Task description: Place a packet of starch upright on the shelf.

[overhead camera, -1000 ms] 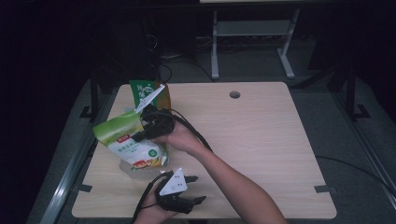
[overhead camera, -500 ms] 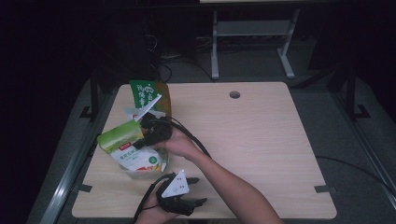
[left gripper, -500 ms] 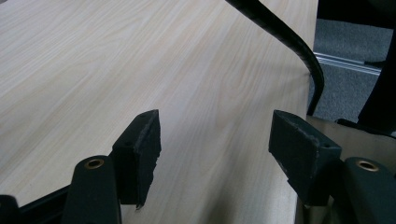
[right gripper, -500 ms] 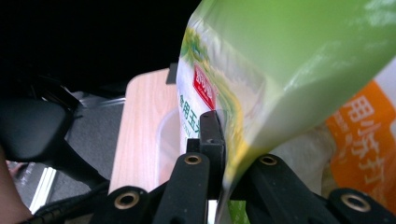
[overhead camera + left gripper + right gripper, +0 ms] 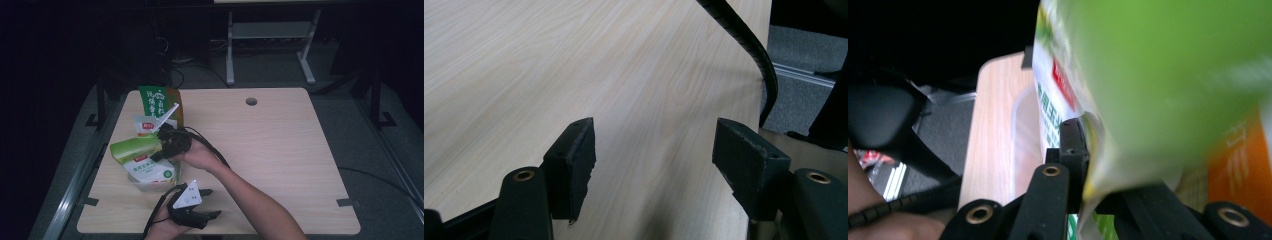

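While the high view looks down on the whole pale wood counter (image 5: 280, 150), the two gripper views show small things up close. In the high view the right gripper (image 5: 167, 142) is near the counter's left side, and it holds a green and white snack bag (image 5: 137, 152). The bag leans over a clear plastic tub (image 5: 150, 184); whether it touches the tub I cannot tell. The bag's long side runs from its green top by the gripper down toward the tub, with the printed white front facing up and toward the person. Just behind it stand a small white packet (image 5: 145, 125) and a tall green and orange bag (image 5: 157, 102).

The right gripper view shows the fingers (image 5: 1073, 145) pressed tight on the bag's thin edge, and the green bag (image 5: 1168, 75) is big and blurry there.

The left gripper (image 5: 192, 210) rests at the near edge of the counter. In the left gripper view its fingers (image 5: 574, 160) stand wide apart with only bare wood between them, and a black cable (image 5: 749, 45) curves past.
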`<state>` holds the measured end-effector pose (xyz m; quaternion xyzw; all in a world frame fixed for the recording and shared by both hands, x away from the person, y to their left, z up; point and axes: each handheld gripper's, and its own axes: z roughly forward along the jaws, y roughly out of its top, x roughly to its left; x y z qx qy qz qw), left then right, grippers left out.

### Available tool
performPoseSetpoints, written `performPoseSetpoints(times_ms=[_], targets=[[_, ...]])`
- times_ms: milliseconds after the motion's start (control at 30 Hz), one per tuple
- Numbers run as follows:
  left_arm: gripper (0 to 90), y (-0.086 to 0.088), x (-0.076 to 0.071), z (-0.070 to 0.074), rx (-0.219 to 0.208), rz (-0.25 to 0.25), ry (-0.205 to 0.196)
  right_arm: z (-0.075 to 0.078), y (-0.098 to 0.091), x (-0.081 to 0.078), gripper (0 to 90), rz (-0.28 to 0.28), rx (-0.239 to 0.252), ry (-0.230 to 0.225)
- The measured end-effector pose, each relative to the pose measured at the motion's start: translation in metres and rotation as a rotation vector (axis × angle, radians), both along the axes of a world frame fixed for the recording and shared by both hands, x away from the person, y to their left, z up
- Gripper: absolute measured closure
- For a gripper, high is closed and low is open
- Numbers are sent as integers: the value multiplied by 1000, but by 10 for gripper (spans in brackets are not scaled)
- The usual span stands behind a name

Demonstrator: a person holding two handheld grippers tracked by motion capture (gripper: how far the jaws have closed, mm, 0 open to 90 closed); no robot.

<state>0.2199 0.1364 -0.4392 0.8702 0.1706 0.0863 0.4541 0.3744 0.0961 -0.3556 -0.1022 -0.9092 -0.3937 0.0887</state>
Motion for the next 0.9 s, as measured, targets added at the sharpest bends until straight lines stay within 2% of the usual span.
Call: performPoseSetpoints(times_ms=[67, 167, 467, 733, 900], targets=[[331, 0, 1, 0, 3, 1, 1, -5, -5, 0, 874, 2, 2, 2], [328, 0, 2, -1, -5, 7, 9, -9, -12, 1, 841, -9, 0, 31], [318, -2, 4, -3, 0, 9, 18, -8, -15, -1, 861, -4, -12, 18], [310, 3, 7, -2, 0, 27, 13, -5, -24, 1, 737, -5, 10, 35], [306, 4, 9, -2, -6, 41, 22, 2, -36, -1, 667, -24, 21, 9]])
